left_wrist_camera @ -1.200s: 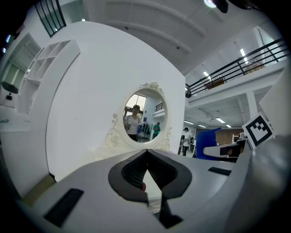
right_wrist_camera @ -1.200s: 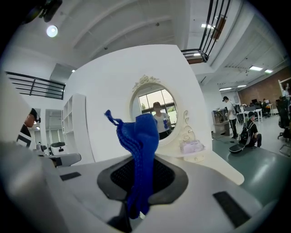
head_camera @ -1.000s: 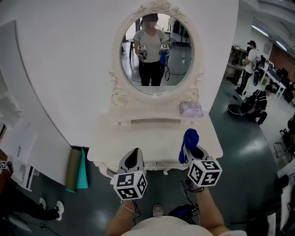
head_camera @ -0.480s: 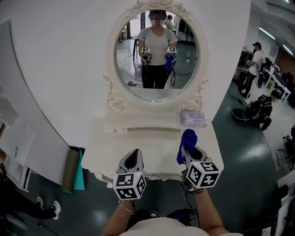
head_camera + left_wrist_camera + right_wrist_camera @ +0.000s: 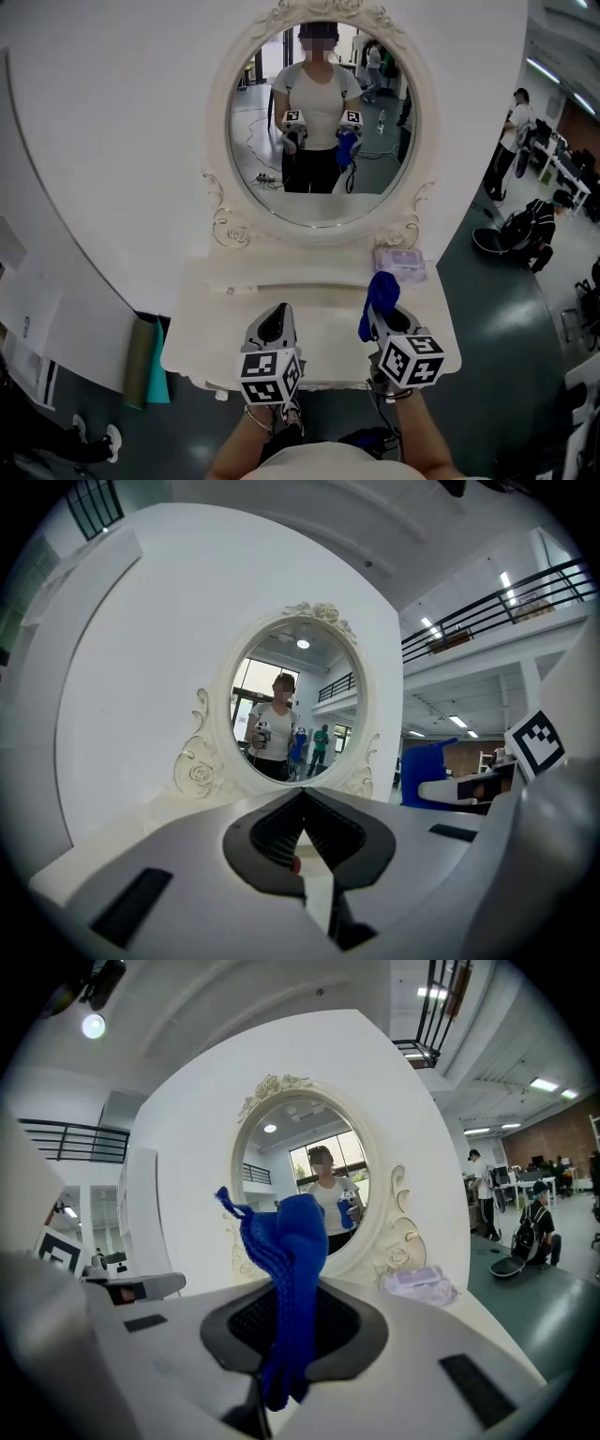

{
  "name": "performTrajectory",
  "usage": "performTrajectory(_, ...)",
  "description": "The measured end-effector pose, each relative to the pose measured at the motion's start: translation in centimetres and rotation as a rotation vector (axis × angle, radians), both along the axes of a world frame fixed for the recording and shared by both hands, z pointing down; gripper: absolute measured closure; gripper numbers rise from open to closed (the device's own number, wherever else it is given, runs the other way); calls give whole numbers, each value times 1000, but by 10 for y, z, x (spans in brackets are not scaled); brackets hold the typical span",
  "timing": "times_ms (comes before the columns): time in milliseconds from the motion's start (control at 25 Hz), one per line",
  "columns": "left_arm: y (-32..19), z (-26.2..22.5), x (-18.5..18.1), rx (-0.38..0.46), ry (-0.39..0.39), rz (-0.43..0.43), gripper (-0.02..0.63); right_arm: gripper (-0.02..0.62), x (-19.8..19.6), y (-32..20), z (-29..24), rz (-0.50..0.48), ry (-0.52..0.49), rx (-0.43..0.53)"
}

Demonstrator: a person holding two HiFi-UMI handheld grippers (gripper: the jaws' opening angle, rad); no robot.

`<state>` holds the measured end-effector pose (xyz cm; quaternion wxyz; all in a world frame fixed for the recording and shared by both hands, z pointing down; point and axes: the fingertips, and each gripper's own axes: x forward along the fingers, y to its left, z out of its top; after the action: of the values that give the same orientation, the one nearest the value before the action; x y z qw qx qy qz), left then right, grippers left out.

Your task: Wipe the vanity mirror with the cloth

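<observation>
An oval vanity mirror in an ornate cream frame stands at the back of a cream dressing table, and it also fills the left gripper view and the right gripper view. My right gripper is shut on a blue cloth, which bunches upright between its jaws. My left gripper is shut with nothing in it. Both grippers hover over the table's front edge, well short of the glass.
A pale purple pack of tissues lies on the table at the mirror's right foot. Rolled olive and teal mats lean on the floor at the left. People stand and sit at the far right.
The view has moved closer to the mirror, which now looms larger. Both grippers keep their place over the table's front edge, the cloth still held in the right one.
</observation>
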<state>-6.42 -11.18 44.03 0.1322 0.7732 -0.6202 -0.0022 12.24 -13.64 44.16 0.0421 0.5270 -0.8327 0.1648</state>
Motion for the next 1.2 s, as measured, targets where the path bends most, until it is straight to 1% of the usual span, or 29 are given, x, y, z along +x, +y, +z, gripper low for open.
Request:
performTrajectory(280,-81,-32,-19,77,17,30,600,531,-23,-74,-42,16,32,85)
performTrajectory(440,-117,-42,-32,99,5,51,601,529,-33,-110,-56,37,35,117)
performTrajectory(560,-140,-37,-38,87,-3,49,601,531,-38,-129,-56,36,43,117)
performTrajectory(680,-155,-33,-37,69,5,54,600,529,-41,-143,-55,14,65,111)
performTrajectory(880,-175,-41,-34,75,-12,44,600,529,-49,-166,-70,-36,72,134)
performTrajectory(1000,-180,-51,-32,87,-35,40,600,531,-53,-175,-83,-74,78,157)
performTrajectory(1080,-185,-62,-33,103,-33,41,601,529,-58,-181,-96,-105,94,183)
performTrajectory(1200,-194,-87,-36,142,-37,48,601,531,-67,-191,-126,-138,176,264)
